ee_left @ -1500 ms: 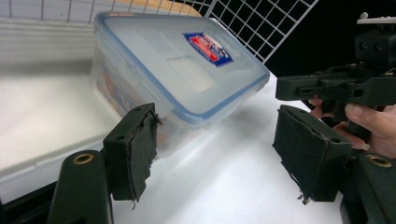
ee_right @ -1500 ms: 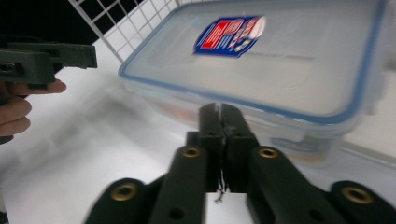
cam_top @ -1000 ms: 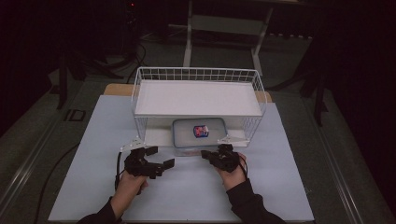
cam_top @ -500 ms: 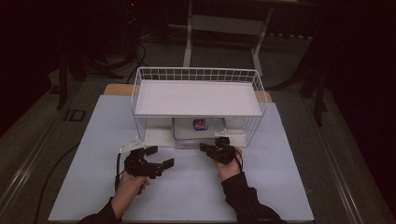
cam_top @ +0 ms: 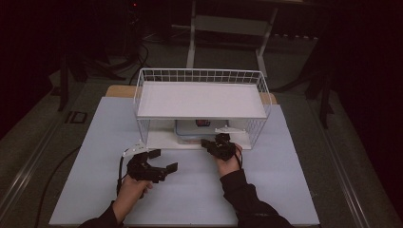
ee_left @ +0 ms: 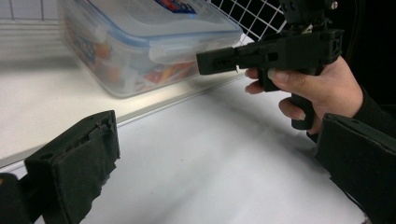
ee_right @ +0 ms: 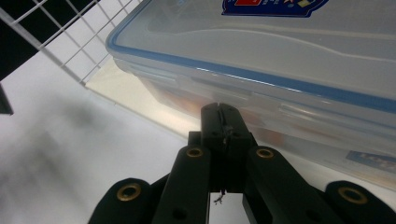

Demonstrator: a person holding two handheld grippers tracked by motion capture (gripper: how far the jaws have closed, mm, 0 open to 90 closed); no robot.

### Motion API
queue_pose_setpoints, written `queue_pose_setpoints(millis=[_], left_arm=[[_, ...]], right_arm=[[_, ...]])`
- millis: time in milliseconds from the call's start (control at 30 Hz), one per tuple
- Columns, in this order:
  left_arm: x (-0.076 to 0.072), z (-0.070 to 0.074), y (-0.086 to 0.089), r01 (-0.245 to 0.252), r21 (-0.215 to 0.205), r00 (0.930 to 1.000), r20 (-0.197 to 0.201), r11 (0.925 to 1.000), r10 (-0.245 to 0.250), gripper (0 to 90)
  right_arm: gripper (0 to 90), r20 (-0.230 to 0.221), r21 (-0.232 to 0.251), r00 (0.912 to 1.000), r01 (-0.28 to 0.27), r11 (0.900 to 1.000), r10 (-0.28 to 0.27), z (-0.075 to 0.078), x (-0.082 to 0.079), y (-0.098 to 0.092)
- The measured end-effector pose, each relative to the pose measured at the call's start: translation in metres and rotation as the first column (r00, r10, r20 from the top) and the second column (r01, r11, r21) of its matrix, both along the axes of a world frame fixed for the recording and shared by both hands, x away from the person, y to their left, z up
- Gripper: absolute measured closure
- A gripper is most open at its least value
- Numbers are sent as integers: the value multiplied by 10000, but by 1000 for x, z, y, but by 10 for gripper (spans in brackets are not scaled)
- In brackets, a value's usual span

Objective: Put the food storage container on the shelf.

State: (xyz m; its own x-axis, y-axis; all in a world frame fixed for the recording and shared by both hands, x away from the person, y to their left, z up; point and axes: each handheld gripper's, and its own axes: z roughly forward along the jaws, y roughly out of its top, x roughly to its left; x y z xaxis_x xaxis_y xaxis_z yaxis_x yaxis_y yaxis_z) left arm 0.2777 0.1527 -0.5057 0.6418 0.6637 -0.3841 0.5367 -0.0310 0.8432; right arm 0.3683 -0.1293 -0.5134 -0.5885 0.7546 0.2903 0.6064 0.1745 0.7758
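Right jaws: closed together with nothing between them, on the right gripper (ee_right: pixel 223 122), tips set against the front wall of the box (ee_right: pixel 289 60).
Left jaws: spread wide and empty on the left gripper (cam_top: pixel 159 166), held over the bench (cam_top: pixel 285 190) clear of the rack.
Box: a clear container with a blue-rimmed lid, standing on the lower shelf (cam_top: pixel 161 138) of the wire rack (cam_top: pixel 199 76), under the upper shelf, its front near the shelf edge.
Step judged: the box appears to be pushed deeper onto the lower shelf by the closed tips.
Risk, slip: the tips bear on a smooth wall just below a lid latch; they could be deflected upward and the latch sprung open.
Risk, skew: contact looks off-centre, so the box could be turned rather than slid, and a corner jammed against the side mesh.
Risk, rack: the light rack could be shoved along the bench, since it is not steadied by the left gripper.
Risk, clearance: the right hand (cam_top: pixel 227 164) could be caught on the wire edge.
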Motion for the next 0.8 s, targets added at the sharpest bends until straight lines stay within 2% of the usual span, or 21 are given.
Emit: queue_pose_setpoints(millis=[300, 467, 533, 667, 800], left_arm=[[-1, 1, 1, -42, -23, 10000, 24, 10000, 42, 0], [-1, 1, 1, -26, 48, 10000, 74, 10000, 26, 0], [-1, 1, 0, -17, 72, 9999, 101, 10000, 17, 0], [-3, 3, -1, 3, 142, 9998, 185, 9999, -6, 0], [-5, 5, -1, 66, 213, 9997, 251, 9998, -71, 0]], right_arm=[[898, 61, 57, 9997, 228, 9997, -228, 0, 12, 2], [897, 121, 53, 9998, 173, 9998, -174, -2, 12, 6], [890, -9, 127, 9999, 130, 9998, -130, -1, 9, 8], [840, 119, 170, 9998, -133, 9998, 131, 2, 1, 7], [741, 219, 217, 9991, -362, 9991, 357, 5, -9, 5]])
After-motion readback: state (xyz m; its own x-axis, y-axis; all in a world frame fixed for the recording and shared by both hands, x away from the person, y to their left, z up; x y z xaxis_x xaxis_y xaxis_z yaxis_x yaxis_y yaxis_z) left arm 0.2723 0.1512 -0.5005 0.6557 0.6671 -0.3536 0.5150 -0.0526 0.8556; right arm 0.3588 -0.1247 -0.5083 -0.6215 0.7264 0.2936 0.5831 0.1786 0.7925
